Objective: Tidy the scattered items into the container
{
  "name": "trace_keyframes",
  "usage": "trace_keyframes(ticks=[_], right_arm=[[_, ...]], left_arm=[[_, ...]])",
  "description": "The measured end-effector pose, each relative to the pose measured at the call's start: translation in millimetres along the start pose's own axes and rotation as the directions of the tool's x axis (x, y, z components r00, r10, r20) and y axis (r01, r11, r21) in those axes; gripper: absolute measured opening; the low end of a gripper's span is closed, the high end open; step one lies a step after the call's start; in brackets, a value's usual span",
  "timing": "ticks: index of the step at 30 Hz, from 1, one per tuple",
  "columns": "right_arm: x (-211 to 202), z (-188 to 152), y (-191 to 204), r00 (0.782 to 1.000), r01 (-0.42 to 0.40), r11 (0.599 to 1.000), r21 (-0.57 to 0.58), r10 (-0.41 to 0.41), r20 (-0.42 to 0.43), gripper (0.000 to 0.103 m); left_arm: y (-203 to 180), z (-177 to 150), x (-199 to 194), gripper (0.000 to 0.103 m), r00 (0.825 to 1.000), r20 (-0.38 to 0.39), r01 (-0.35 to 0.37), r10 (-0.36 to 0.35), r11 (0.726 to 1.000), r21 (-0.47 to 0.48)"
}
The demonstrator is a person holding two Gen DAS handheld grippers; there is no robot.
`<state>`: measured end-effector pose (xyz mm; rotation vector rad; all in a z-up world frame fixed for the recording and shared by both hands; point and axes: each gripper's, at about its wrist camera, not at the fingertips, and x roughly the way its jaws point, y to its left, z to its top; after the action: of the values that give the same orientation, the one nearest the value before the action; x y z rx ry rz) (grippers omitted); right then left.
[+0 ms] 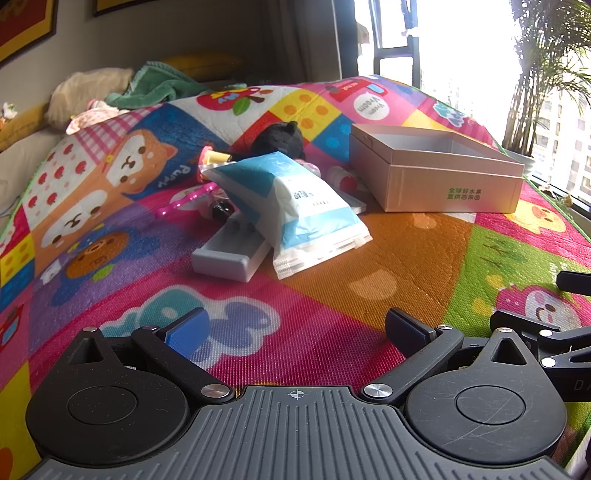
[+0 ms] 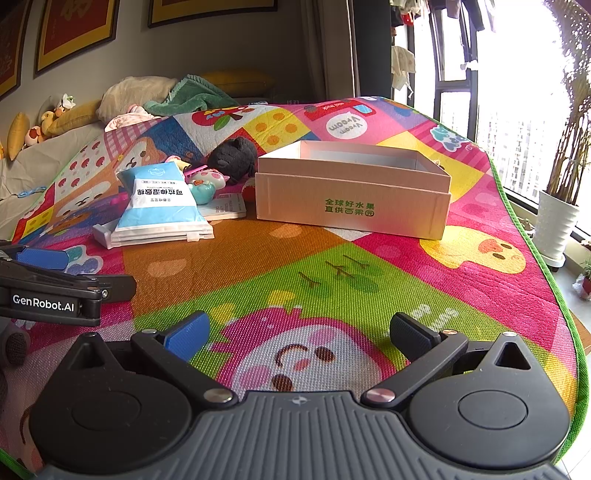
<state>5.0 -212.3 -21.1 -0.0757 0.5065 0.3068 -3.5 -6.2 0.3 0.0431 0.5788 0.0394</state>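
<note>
Between the spread fingers of the left gripper (image 1: 295, 332) lay only bare play mat (image 1: 388, 251), pink and orange under the blue pads; nothing was held. The right gripper (image 2: 297, 336) stood the same way, its fingers wide apart over a cartoon face printed on the mat, holding nothing. In the right wrist view the left gripper's side showed at the left edge, just beside the right one.

Farther out, ahead of the left gripper, sat the scattered pile. A blue and white tissue pack (image 1: 295, 210) leaned tilted across a grey tray (image 1: 229, 254), its near end resting on the mat. Behind it were a black plush toy (image 1: 279, 140), a pink toothbrush (image 1: 184, 201) and a small yellow tube (image 1: 218, 157). From the right wrist view a pastel toy figure (image 2: 205, 184) and a flat white booklet (image 2: 227, 208) lay between the pack and the box.

To the right of the pile stood the cardboard box (image 1: 443, 184), open on top, green print on its near side, its inside showing nothing from these angles. It sat near the pile, not touching the tissue pack.

Beyond the mat were pillows (image 2: 136, 92), a green towel (image 2: 192, 96), framed pictures (image 2: 77, 33), a bright window and a potted plant (image 2: 556, 221).
</note>
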Motion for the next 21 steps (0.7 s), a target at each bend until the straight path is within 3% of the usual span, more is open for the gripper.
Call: trace_keyframes(ticks=[21], right_arm=[[-1.0, 5.4, -0.8, 1.000, -0.001, 1.000, 0.001, 0.001, -0.017, 0.103]], left_arm=[[5.3, 3.4, 1.0, 0.103, 0.999, -0.037, 0.031, -0.031, 0.999, -0.014]])
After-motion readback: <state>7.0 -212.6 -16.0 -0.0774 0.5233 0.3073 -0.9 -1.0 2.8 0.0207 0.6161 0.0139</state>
